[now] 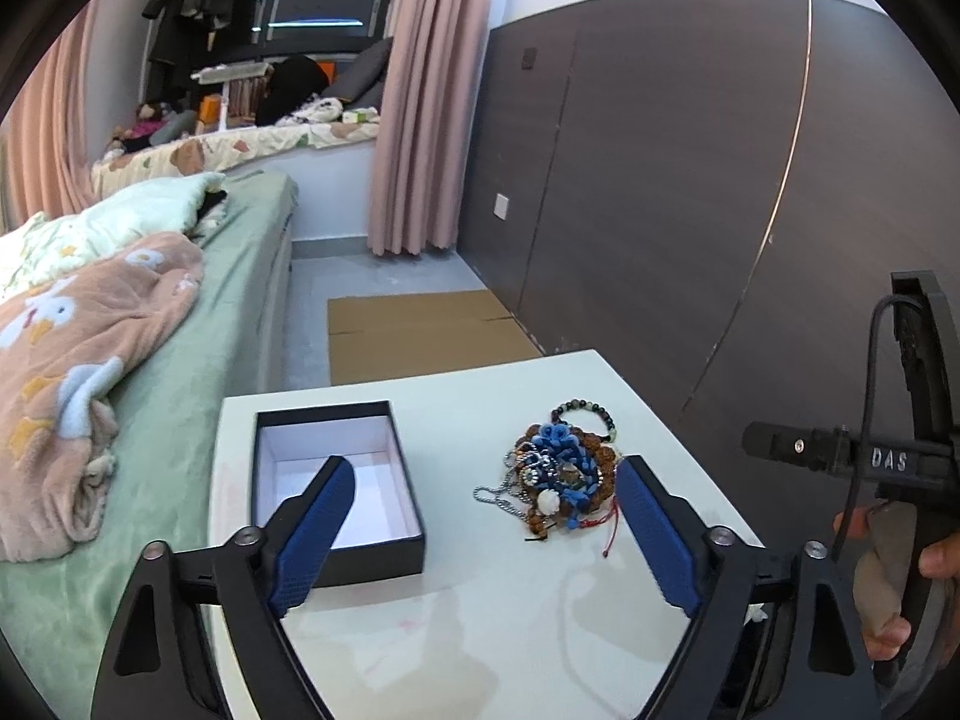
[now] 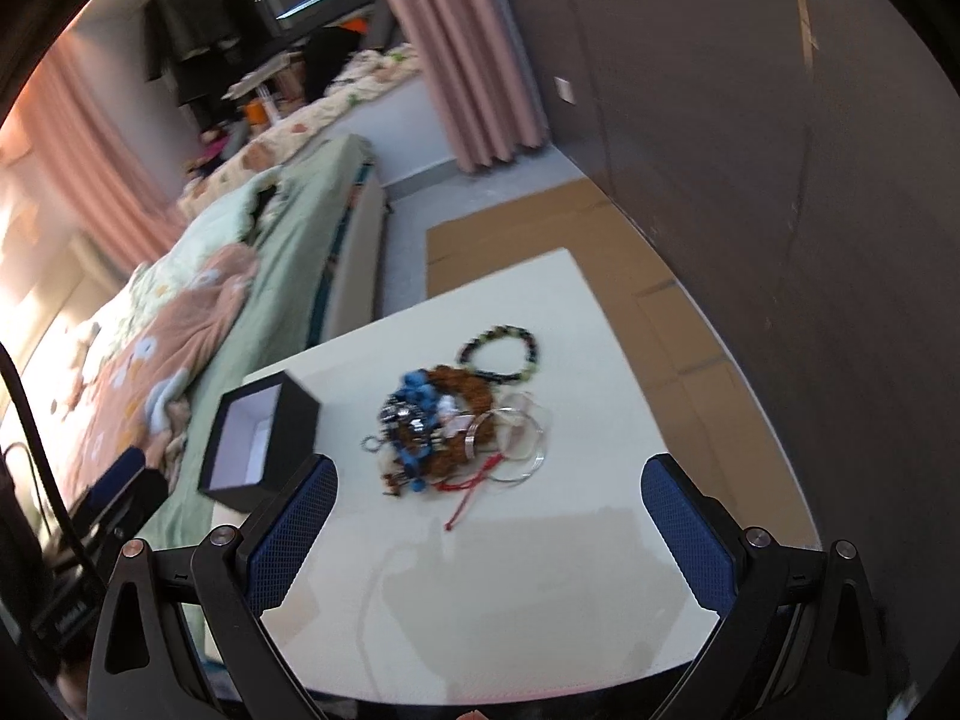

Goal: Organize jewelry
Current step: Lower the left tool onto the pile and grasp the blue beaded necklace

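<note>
Both the left gripper (image 1: 483, 531) and right gripper (image 2: 489, 516) hover spread and empty over the white table (image 1: 480, 630), where the tangled heap of beaded bracelets and chains (image 1: 558, 474), right of the open black box (image 1: 336, 480), looks light, limp and snag-prone, best pinched by one outlying strand.

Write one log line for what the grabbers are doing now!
left gripper: open, empty | right gripper: open, empty | jewelry pile: on white table | black box: open, empty
</note>
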